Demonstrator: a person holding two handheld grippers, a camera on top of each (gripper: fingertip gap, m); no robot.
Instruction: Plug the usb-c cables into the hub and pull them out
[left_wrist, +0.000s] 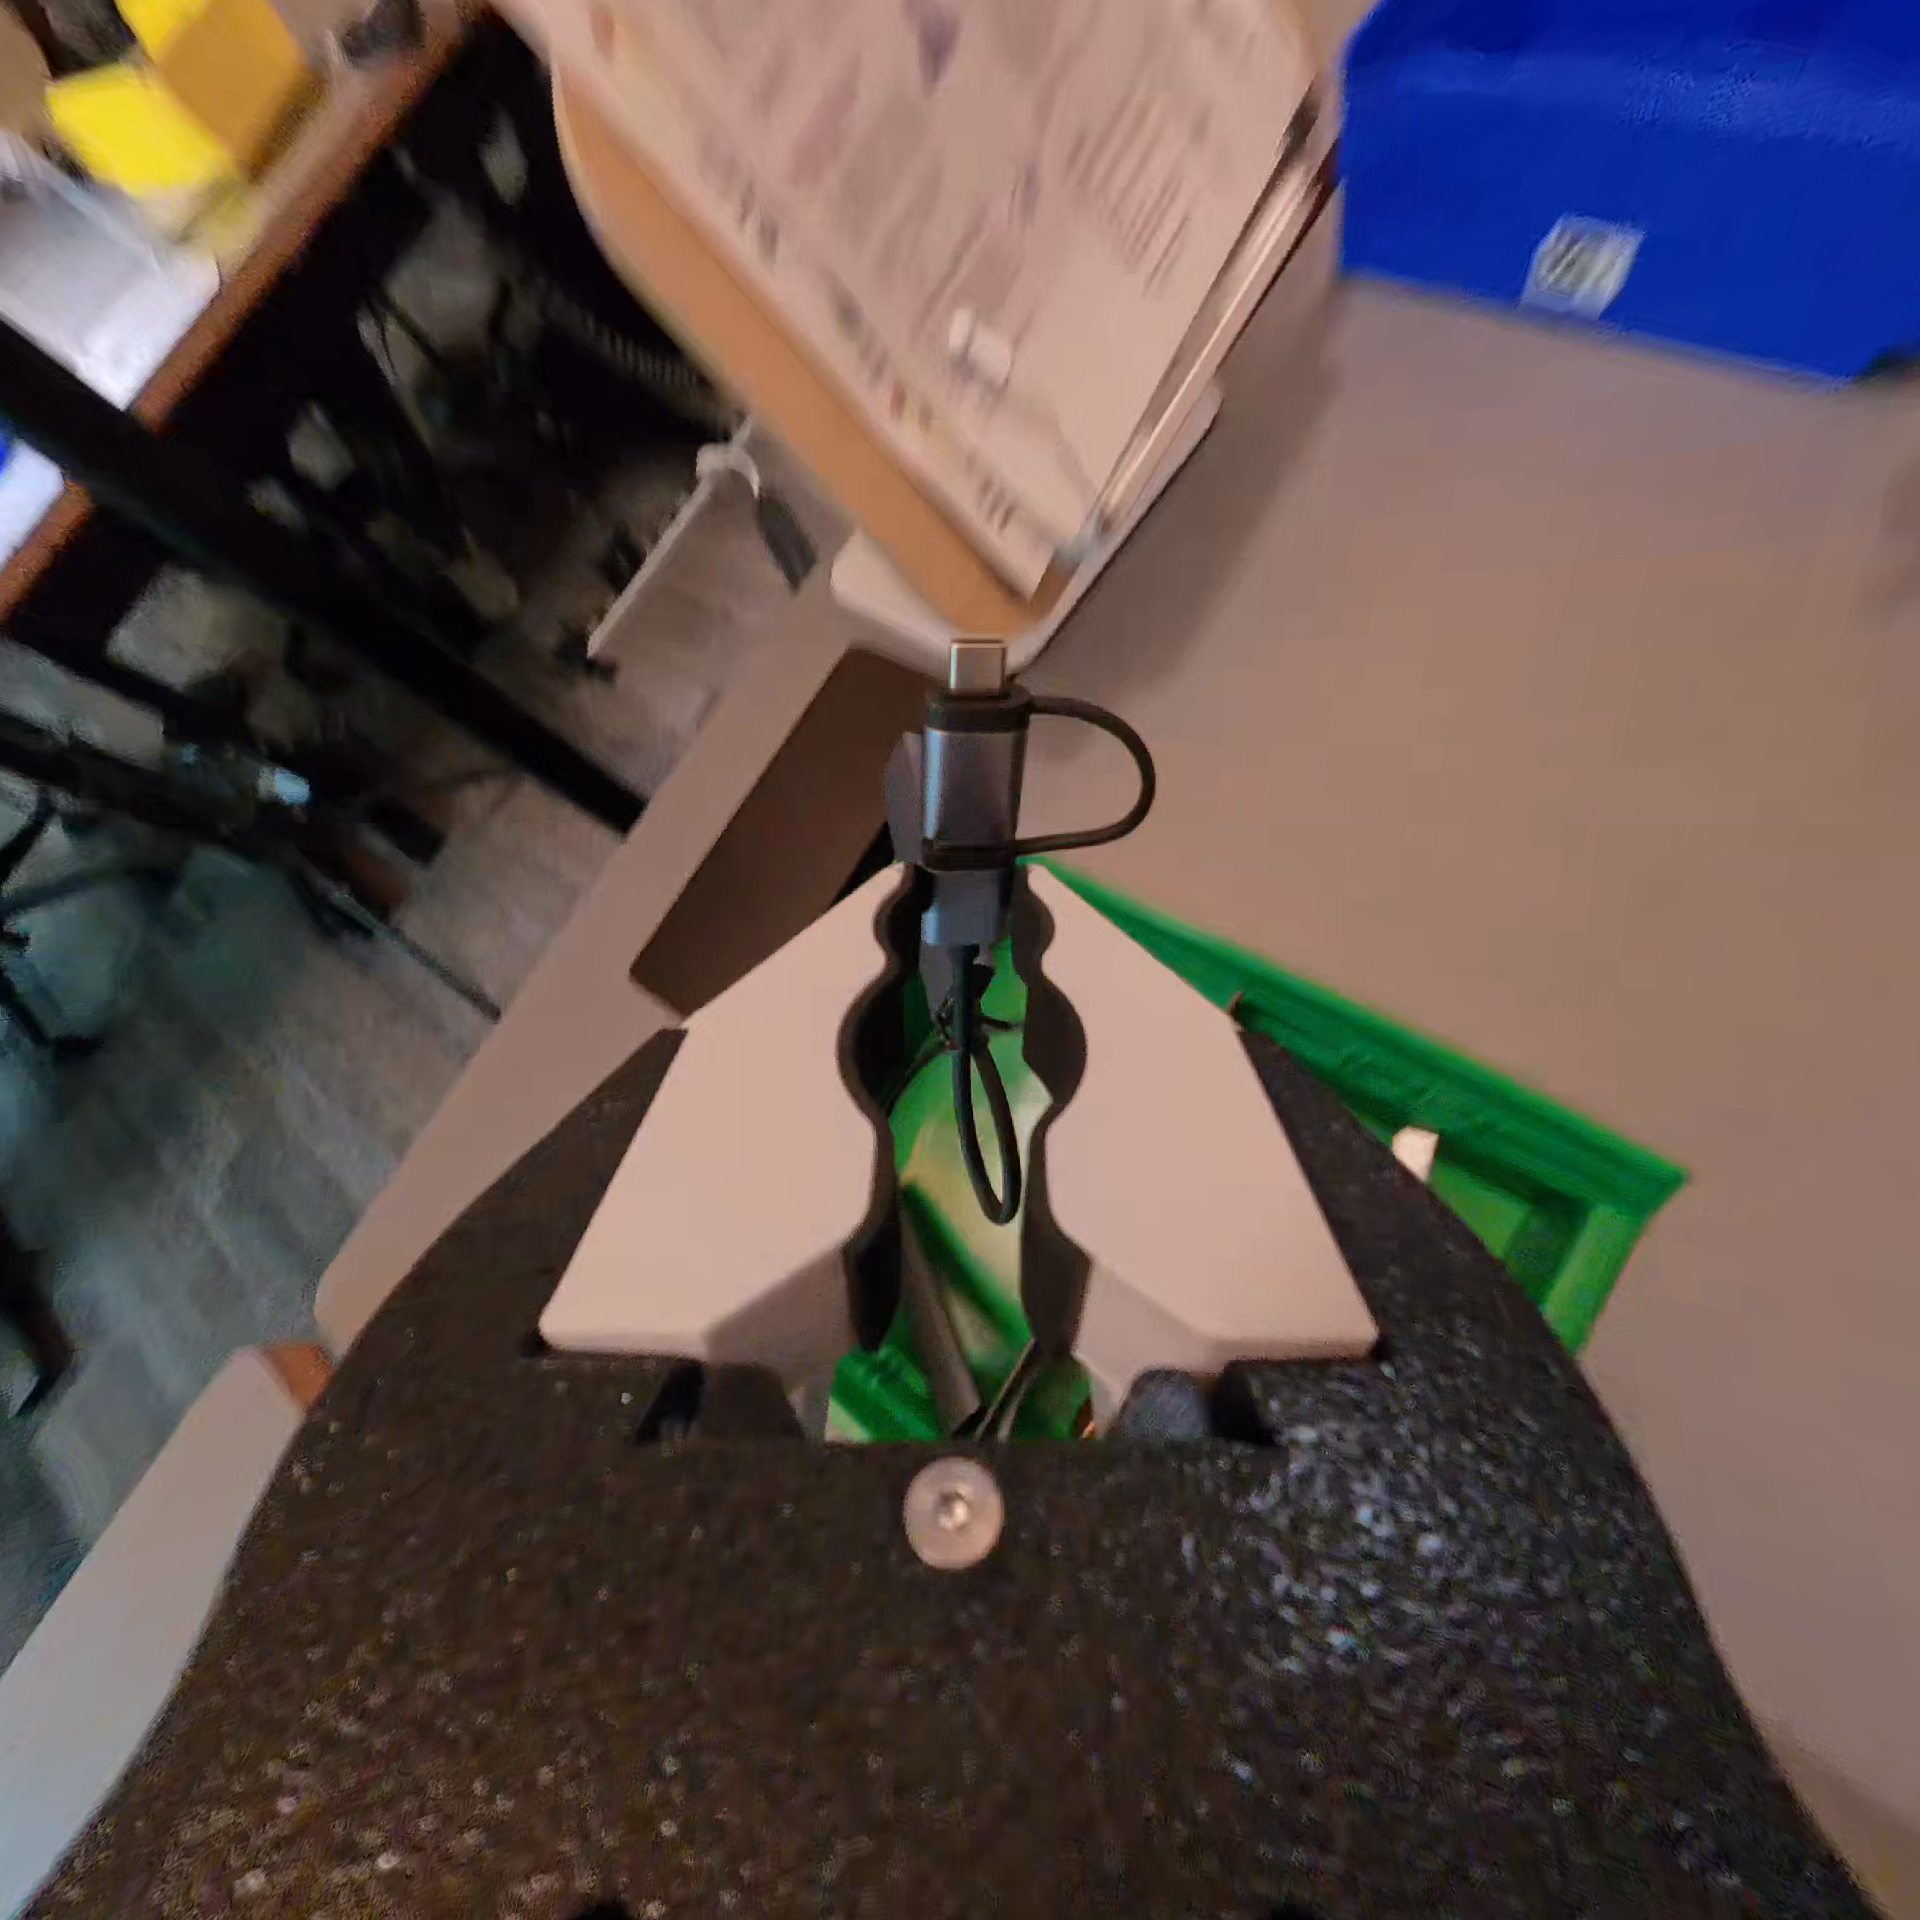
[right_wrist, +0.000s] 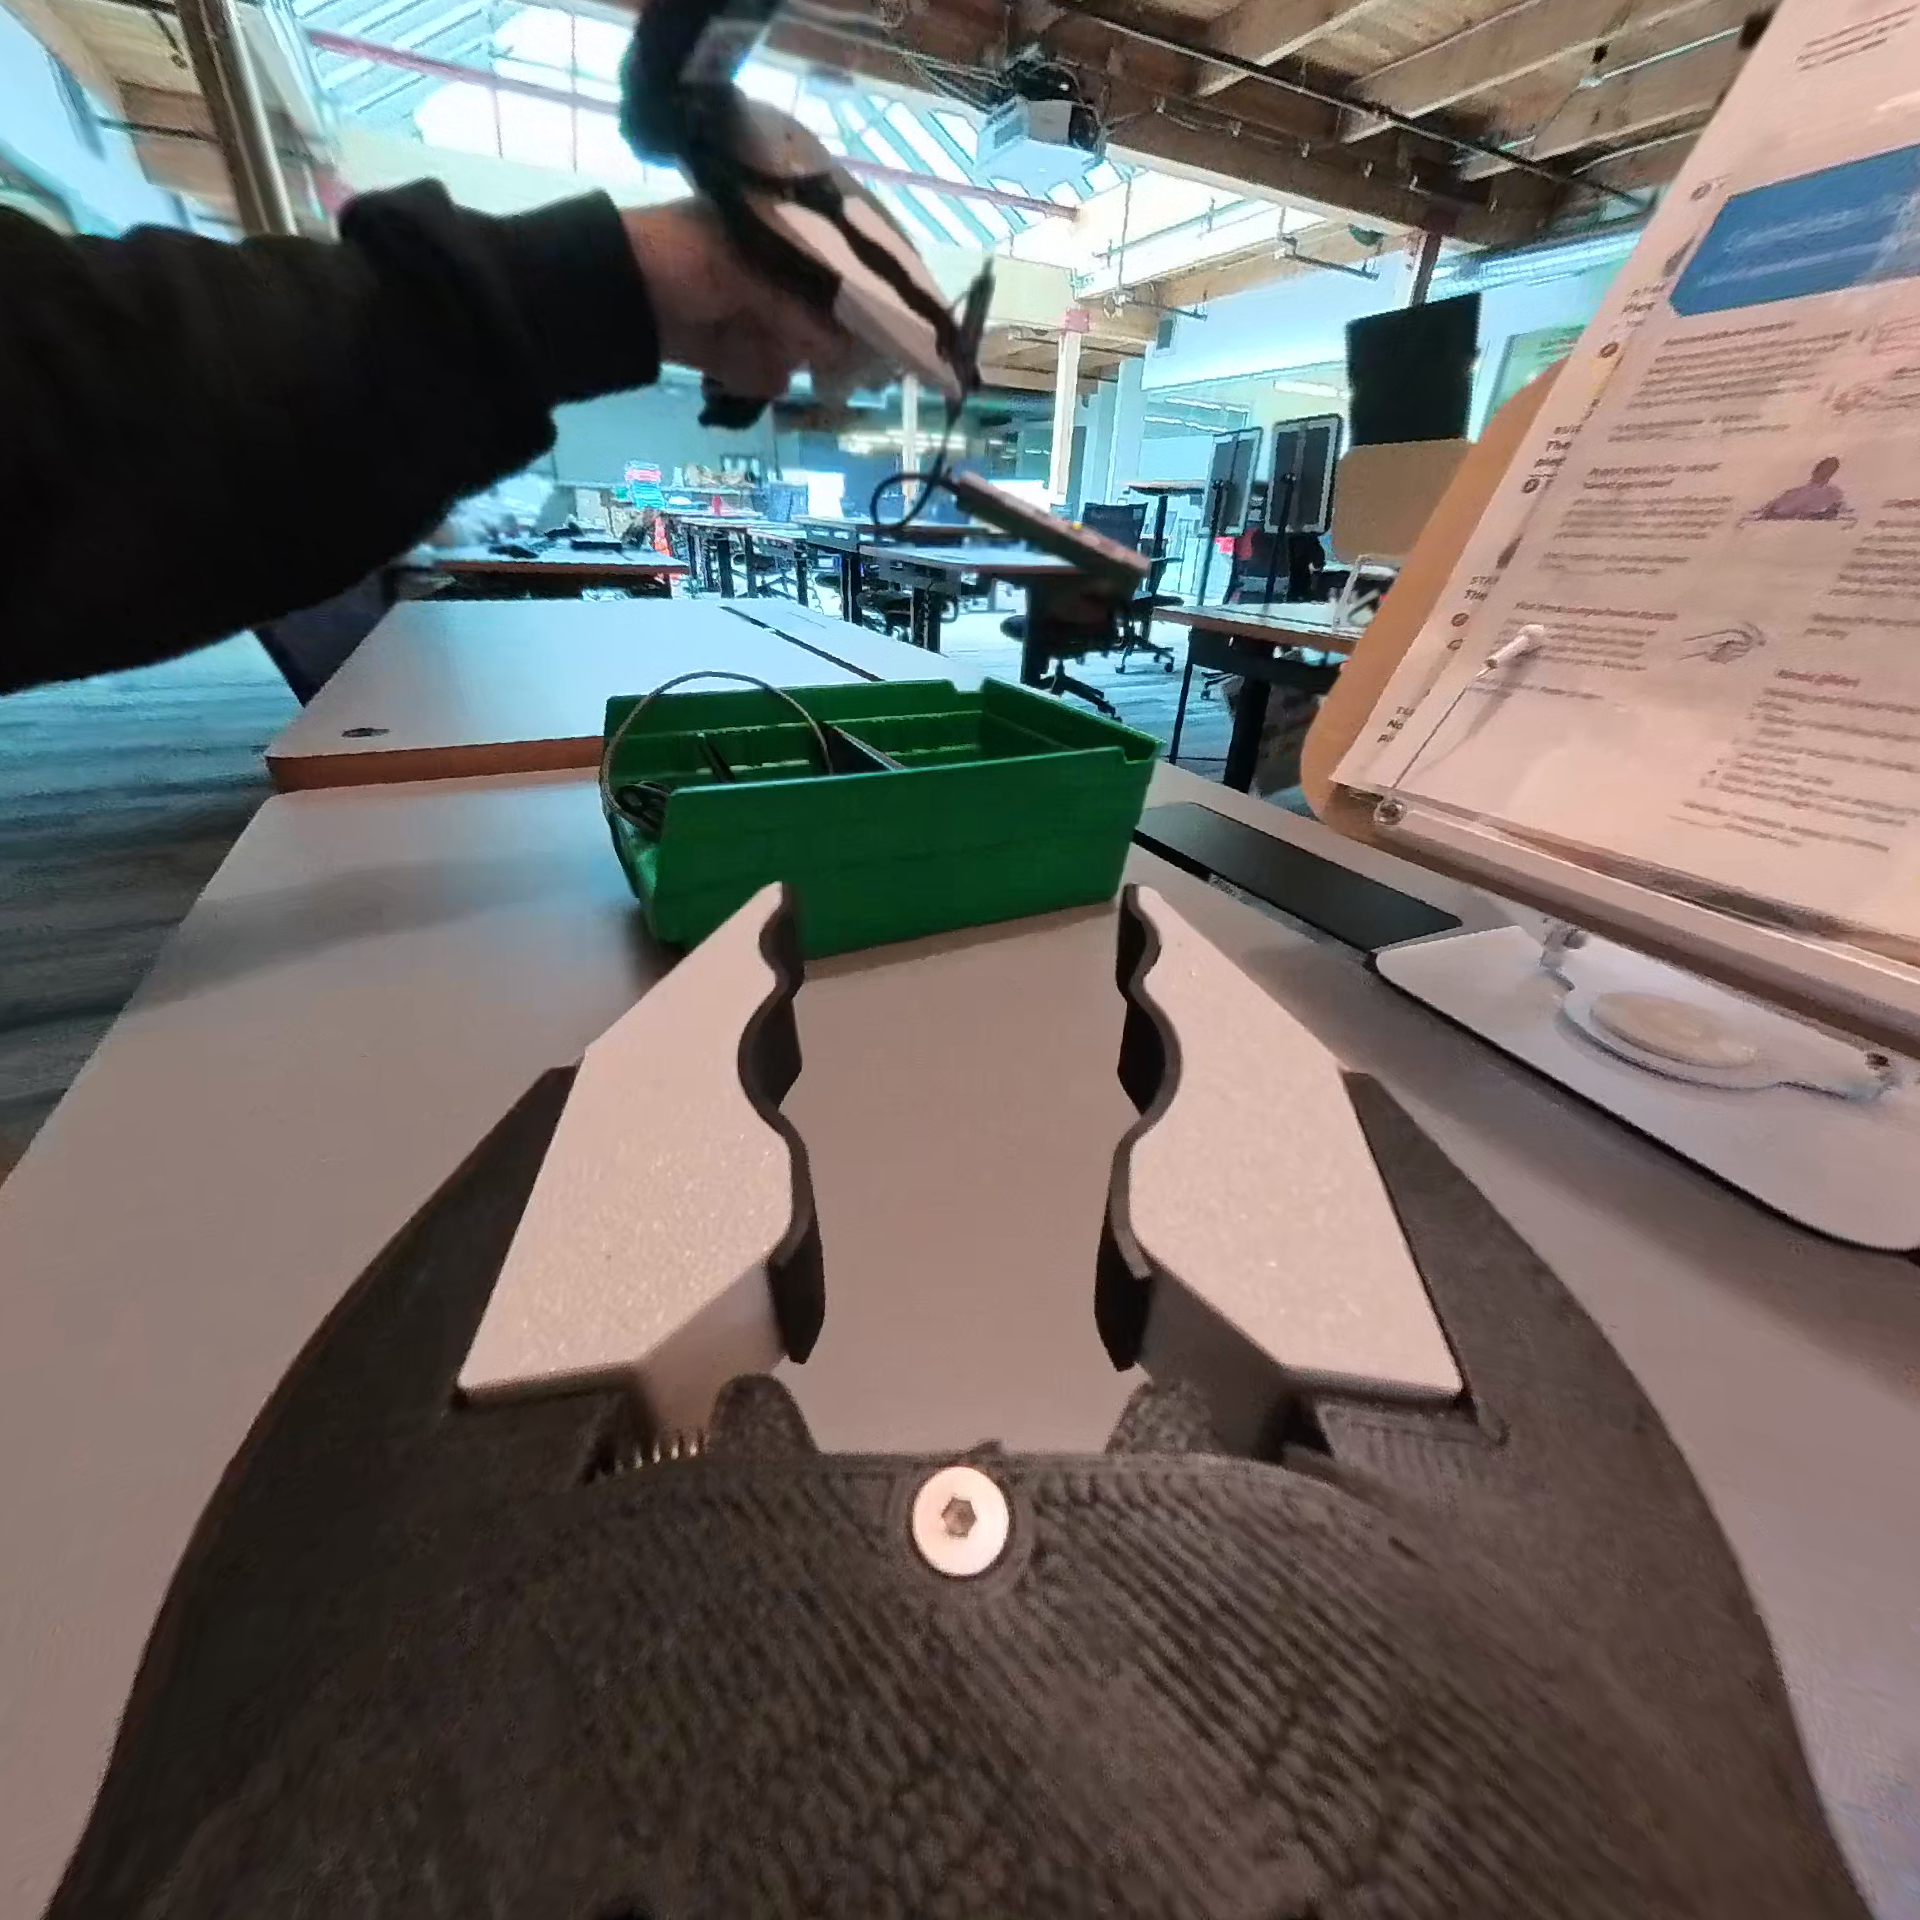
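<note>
My left gripper (left_wrist: 961, 883) is shut on a grey USB-C plug (left_wrist: 971, 800) with a black tether loop; its metal tip points away from me. The plug's black cable (left_wrist: 987, 1132) loops down between the fingers. In the right wrist view the left gripper (right_wrist: 961, 358) is raised above the green box (right_wrist: 894, 831), and a flat grey hub (right_wrist: 1049, 535) dangles tilted from the cable below it. My right gripper (right_wrist: 961, 925) is open and empty, low over the table just in front of the green box. A thin cable (right_wrist: 707, 691) arcs out of the box.
A stand with a printed sheet (right_wrist: 1662, 520) rises at the right, on a white base (right_wrist: 1662, 1091); it also shows in the left wrist view (left_wrist: 935, 260). A black pad (right_wrist: 1299, 873) lies beside the box. A blue bin (left_wrist: 1631, 177) stands farther off. The table edge (right_wrist: 125, 1039) runs along the left. My right fingertips sit around 35 cm from my left ones.
</note>
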